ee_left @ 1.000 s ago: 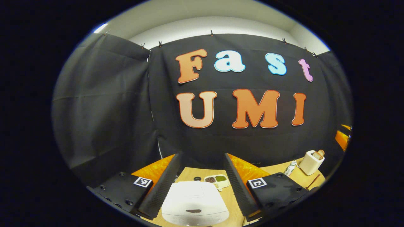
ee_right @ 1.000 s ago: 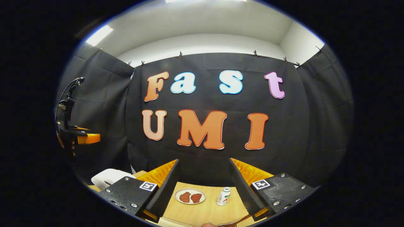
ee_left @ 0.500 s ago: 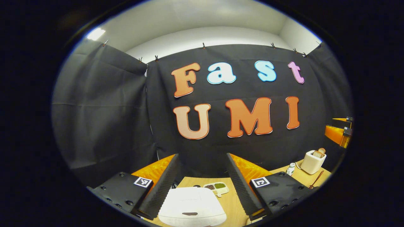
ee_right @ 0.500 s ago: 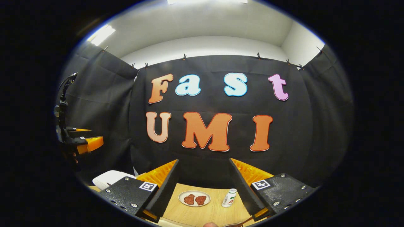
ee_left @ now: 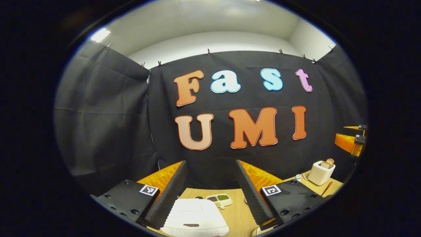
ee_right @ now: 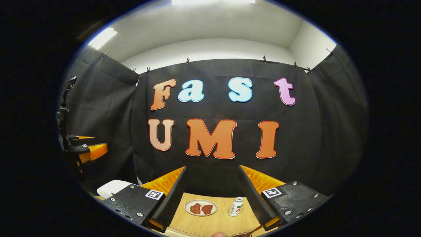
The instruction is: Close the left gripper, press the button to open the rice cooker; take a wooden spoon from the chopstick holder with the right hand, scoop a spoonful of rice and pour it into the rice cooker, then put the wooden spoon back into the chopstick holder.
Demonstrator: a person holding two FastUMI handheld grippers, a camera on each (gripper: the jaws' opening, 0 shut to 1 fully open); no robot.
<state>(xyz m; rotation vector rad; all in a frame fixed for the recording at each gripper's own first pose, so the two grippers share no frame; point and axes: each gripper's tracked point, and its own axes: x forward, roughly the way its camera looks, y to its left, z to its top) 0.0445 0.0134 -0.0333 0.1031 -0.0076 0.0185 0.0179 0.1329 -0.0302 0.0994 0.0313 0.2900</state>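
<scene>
Below the left gripper, whose fingers are standing wide apart and holding nothing, the white rice cooker is sitting on the wooden table with its lid down, its near edge showing a dark oval recess. Just behind the cooker, a small divided dish is lying flat, carrying dark brown and green fillings in its compartments. Farther off to the right in the left gripper view, the cream chopstick holder is standing upright near the booth wall with rounded wooden ends poking out of its top, and a thin wooden spoon handle is lying on the table just beside it; a small bottle cap is peeking out near the holder's left side. At the right edge of that view the other gripper's body is hanging in the air, well above the table. Seen from the right gripper view, the right gripper is likewise spreading its fingers wide with nothing between them, hovering over a round plate bearing two reddish-brown pieces and a small white bottle standing upright just beside the plate. A brown spoon-like tip is showing at the bottom edge of that view, and the cooker is appearing as a white corner at the lower left, under the raised left gripper.
</scene>
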